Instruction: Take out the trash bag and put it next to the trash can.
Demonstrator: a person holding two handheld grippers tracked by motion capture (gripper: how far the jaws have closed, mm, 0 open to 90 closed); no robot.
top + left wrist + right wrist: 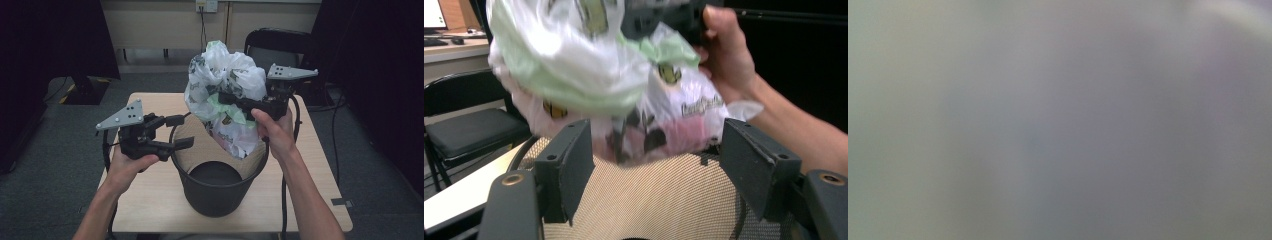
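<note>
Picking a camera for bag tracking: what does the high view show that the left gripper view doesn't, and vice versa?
High view alone: the whole table, the left gripper seen from outside with open jaws beside the bin rim, its grey plate, the right gripper gripping the bag, and both forearms.
Left gripper view alone: the bag's print close up, the mesh of the bin's inner wall, and a desk edge at far left.
Both: the plastic bag held above the black mesh bin, the right hand, the black chair.
</note>
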